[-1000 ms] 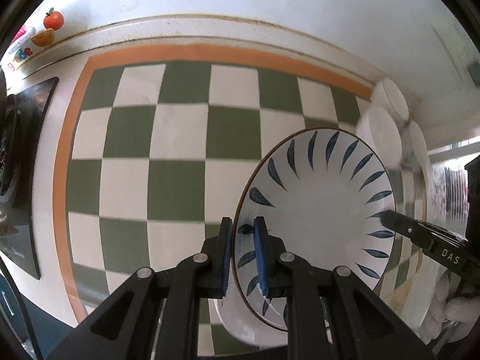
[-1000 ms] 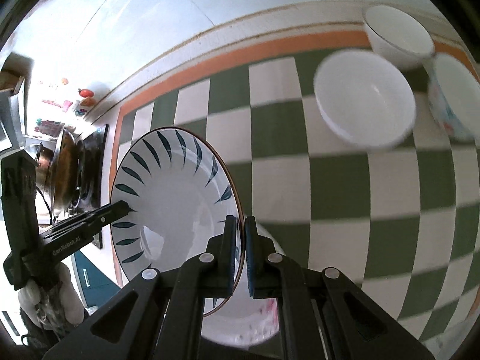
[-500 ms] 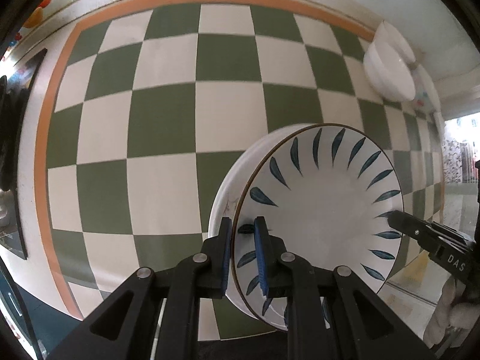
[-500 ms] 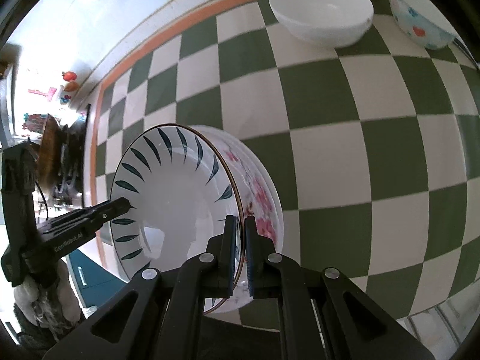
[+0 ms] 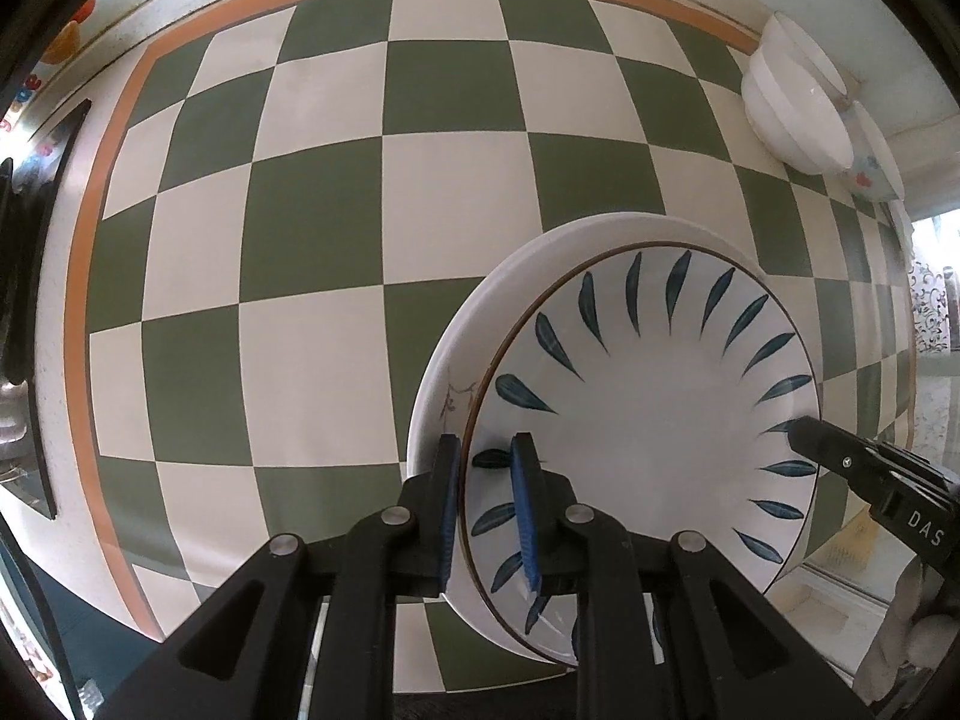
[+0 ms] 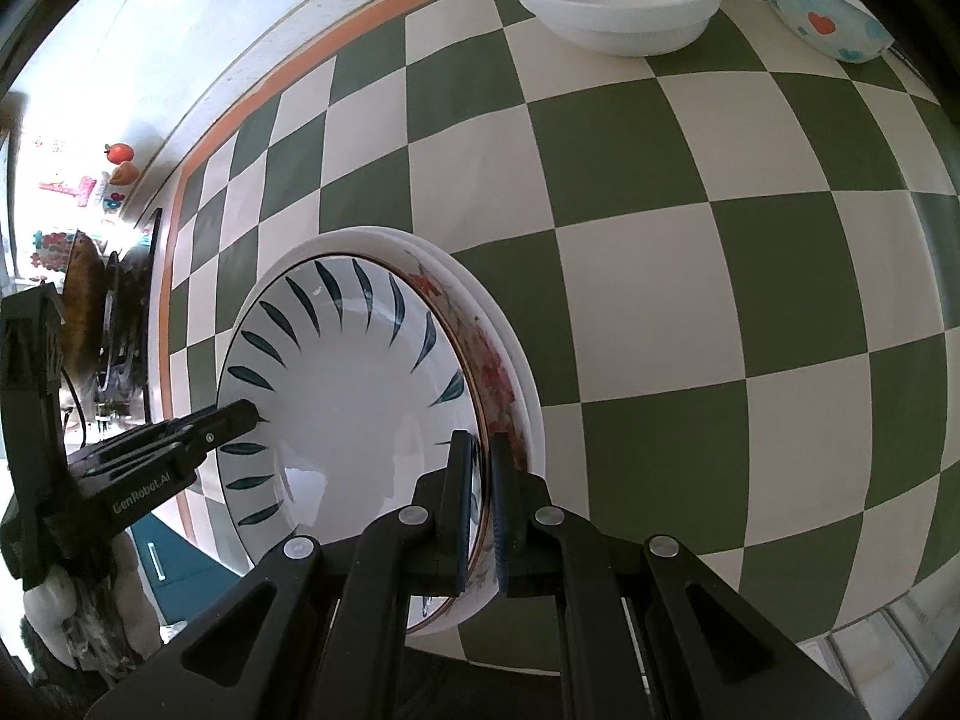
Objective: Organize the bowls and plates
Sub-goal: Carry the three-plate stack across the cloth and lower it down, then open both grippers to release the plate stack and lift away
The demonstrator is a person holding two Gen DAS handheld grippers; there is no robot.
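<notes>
Left wrist view: left tongs (image 5: 487, 504), black arms with blue pads (image 5: 523, 510), narrowly parted and pinching the near rim of the leaf plate (image 5: 654, 420), one pad inside the rim, one outside. Leaf plate: white, dark blue leaf marks round the rim, thin brown edge line; sits inside a larger white plate (image 5: 474, 330) whose rim shows round its far and left sides. Whether the leaf plate rests fully on the plate below or is held just clear of it cannot be told. Right tongs (image 5: 810, 435) enter from the right edge, tip on the plate's opposite rim. Tabletop (image 5: 312, 228): green-and-white check cloth with orange border. White bowl (image 5: 792, 114) at far right corner, with a patterned bowl (image 5: 870, 162) just beside it.

Right wrist view: right tongs (image 6: 478, 504), pads nearly together, clamped on the leaf plate's (image 6: 360, 414) rim. Beneath it, a floral plate (image 6: 498, 372) with red flowers, and the white plate (image 6: 528, 390) outermost; the three are nested on the tabletop (image 6: 690, 240). Left tongs (image 6: 249, 414) reach in from the left onto the far rim. White bowl (image 6: 618, 0) and patterned bowl (image 6: 822, 6) stand at the top, well apart from the stack.
</notes>
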